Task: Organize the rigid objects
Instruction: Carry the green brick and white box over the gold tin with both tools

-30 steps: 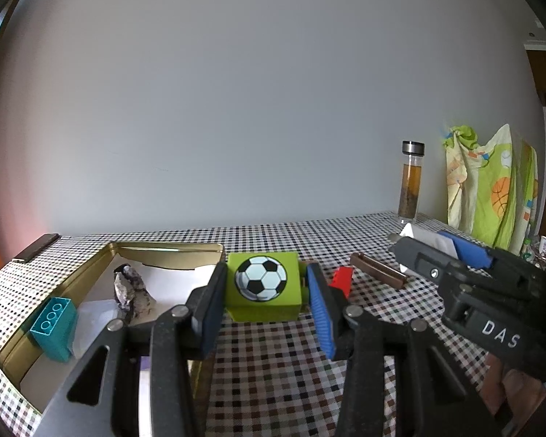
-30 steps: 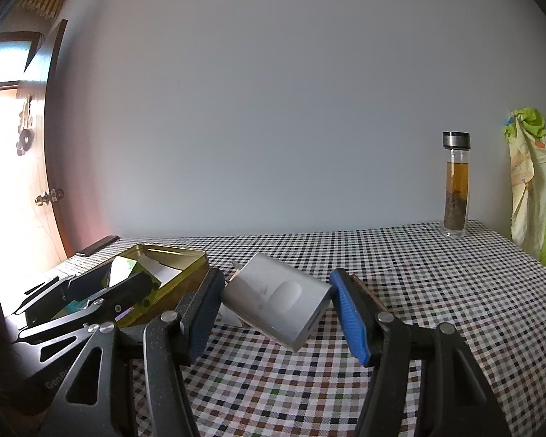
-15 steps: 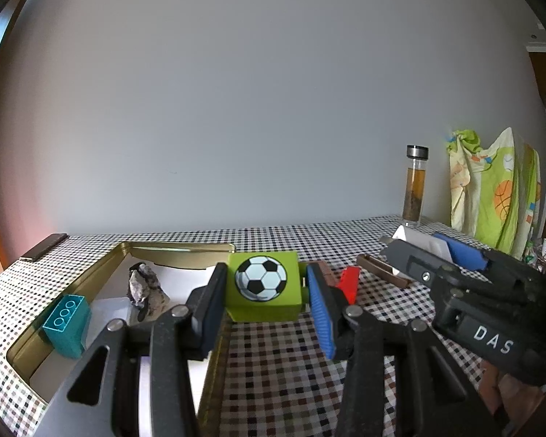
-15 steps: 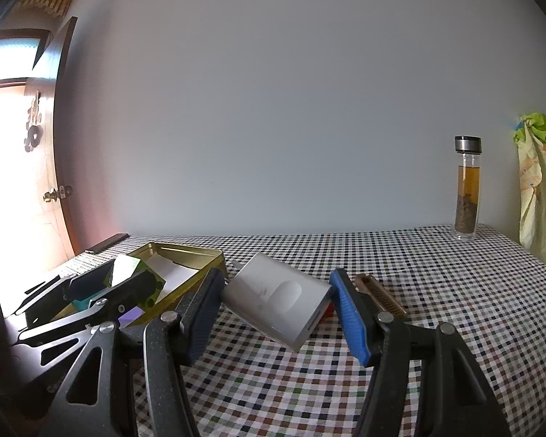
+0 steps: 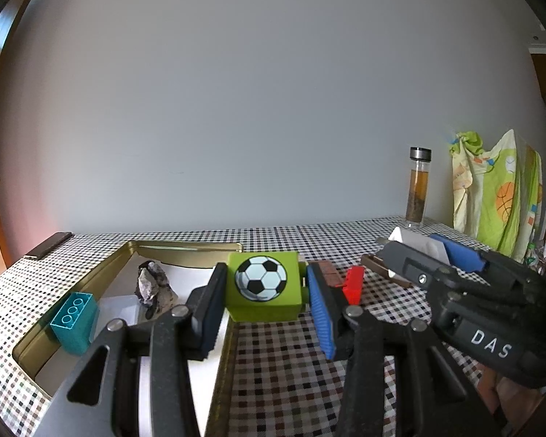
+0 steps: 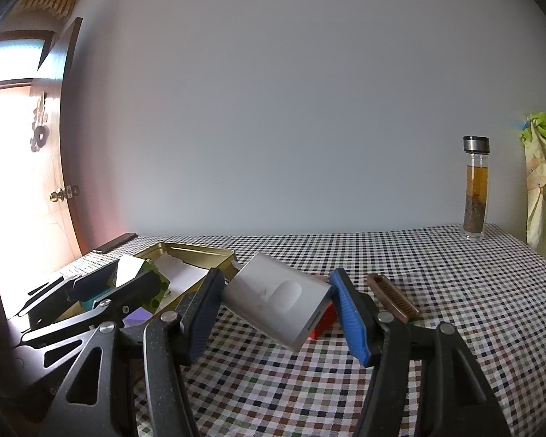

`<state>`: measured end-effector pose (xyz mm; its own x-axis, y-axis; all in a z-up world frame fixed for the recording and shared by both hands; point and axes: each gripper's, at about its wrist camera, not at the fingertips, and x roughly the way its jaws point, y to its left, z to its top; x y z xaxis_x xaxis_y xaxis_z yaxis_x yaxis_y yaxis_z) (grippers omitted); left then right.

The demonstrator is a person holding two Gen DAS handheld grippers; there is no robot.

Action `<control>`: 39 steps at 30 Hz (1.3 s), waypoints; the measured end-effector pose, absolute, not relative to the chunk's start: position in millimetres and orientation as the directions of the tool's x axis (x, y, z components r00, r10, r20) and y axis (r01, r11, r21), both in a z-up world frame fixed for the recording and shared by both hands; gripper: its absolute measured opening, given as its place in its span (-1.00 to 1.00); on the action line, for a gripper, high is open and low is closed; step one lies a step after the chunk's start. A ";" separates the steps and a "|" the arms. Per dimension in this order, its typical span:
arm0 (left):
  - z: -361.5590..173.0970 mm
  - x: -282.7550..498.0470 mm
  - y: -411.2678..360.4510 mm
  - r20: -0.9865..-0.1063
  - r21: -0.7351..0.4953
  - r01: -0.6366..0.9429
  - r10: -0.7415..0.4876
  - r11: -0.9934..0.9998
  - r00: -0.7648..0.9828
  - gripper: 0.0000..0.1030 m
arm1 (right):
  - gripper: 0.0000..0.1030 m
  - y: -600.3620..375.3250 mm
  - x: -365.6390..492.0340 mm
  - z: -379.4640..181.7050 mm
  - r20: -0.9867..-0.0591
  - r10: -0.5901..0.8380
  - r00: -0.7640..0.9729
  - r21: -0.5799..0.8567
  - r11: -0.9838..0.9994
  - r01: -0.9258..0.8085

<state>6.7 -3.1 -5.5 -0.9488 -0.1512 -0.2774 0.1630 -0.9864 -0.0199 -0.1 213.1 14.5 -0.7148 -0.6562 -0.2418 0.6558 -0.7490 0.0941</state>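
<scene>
Left wrist view: my left gripper [image 5: 264,304] clamps the green cube [image 5: 262,286] over the tin's [image 5: 102,273] right rim; my right gripper [image 6: 276,309], right of the tin, clamps a grey box [image 6: 273,298].

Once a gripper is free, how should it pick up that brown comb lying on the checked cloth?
Grip the brown comb across its narrow width, near mid-length, coming down from above. It lies flat on the checked tablecloth, long and thin, so only its two long edges give the pads opposing faces. The red block lies to its left, so keep the jaws square to the comb.
</scene>
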 end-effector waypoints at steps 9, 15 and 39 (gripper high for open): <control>-5.1 9.3 -7.7 -0.277 -0.020 0.169 -0.157 -0.985 -0.948 -0.17 | 0.22 211.6 4.8 15.1 -0.231 -0.650 -0.724 0.078 -0.754 0.652; -5.6 10.3 -9.9 -0.274 -0.023 0.173 -0.160 -0.985 -0.948 -0.17 | 0.22 208.2 11.1 16.5 -0.221 -0.654 -0.724 0.067 -0.751 0.657; -5.9 27.9 -39.9 -0.258 -0.065 0.196 -0.173 -0.979 -0.950 -0.17 | 0.22 180.4 25.3 16.0 -0.230 -0.680 -0.696 0.027 -0.719 0.694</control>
<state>27.9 -39.9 -5.9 -0.9504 -0.1730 -0.2584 0.1958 -0.9785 -0.0649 25.3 180.4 16.0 -0.6957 -0.6804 -0.2305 0.6944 -0.7191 0.0272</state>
